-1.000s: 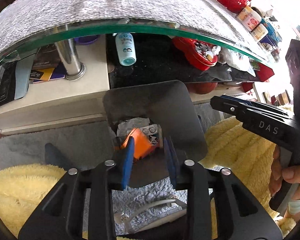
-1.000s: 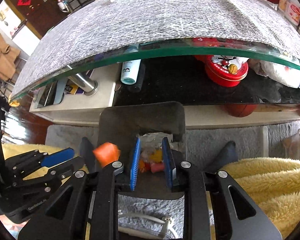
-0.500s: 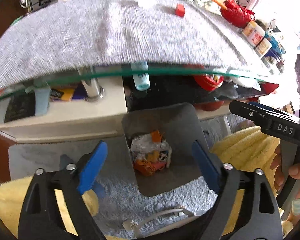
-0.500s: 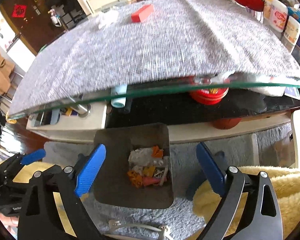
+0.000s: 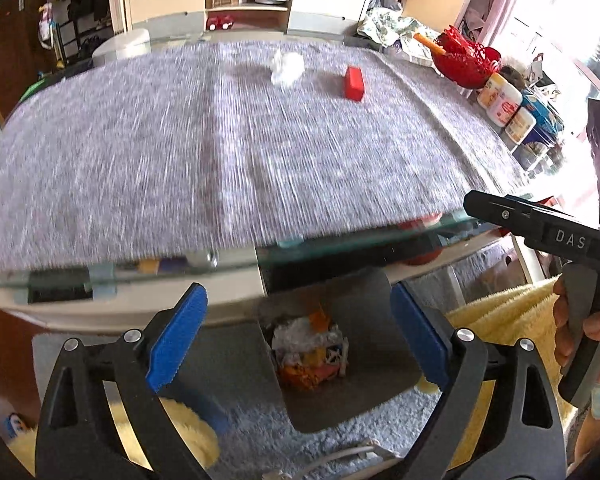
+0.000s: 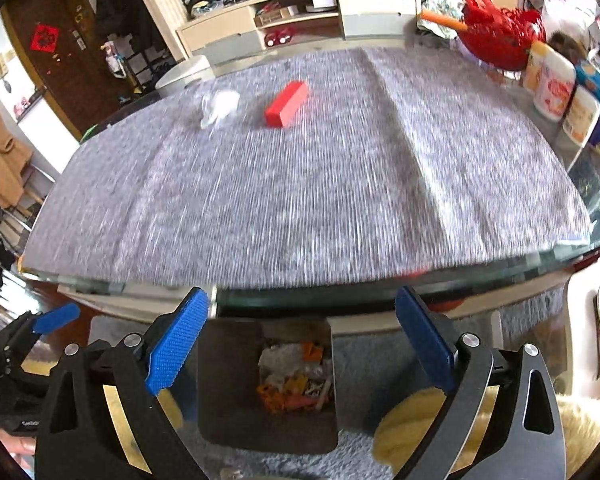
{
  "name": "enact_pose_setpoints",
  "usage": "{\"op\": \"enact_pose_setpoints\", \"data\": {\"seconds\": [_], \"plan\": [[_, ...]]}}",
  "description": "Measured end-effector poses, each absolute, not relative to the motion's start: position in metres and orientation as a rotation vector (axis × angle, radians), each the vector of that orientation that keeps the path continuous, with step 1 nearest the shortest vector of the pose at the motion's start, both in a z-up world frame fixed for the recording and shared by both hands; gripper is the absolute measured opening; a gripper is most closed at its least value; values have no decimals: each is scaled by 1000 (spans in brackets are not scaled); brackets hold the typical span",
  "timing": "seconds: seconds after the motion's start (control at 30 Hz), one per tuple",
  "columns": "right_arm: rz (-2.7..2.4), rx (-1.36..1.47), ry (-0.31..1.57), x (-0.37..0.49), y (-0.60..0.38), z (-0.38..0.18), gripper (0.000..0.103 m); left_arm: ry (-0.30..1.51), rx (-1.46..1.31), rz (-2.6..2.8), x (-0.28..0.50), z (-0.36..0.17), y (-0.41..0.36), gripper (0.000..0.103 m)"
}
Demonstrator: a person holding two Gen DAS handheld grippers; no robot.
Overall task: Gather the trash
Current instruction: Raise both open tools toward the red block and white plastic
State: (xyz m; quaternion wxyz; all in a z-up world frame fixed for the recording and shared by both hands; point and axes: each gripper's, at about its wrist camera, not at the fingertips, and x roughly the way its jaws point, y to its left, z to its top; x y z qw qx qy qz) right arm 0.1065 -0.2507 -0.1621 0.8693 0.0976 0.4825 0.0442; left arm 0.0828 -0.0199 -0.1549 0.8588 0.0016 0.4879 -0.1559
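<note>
Both grippers, left gripper and right gripper, fingers wide apart, empty, above bin. Red block, blurry white wad, probably tissue, on table: likely next pickups.

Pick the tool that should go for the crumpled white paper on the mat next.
Left, tentatively. Both tools, left and right, are open and empty above the bin. The crumpled white paper lies left of the red block, nearer the left side.
</note>
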Motion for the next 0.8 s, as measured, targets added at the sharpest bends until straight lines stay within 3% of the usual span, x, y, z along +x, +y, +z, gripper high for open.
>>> {"op": "enact_pose_setpoints", "data": {"seconds": [0.67,0.8], "plan": [[71,239,969,252,-243,-163,94,1022,-6,-285,227,-158,-15,88],[56,258,1008,284,-242,-183,85,1023,6,-294,251,-161,-22,88]]}}
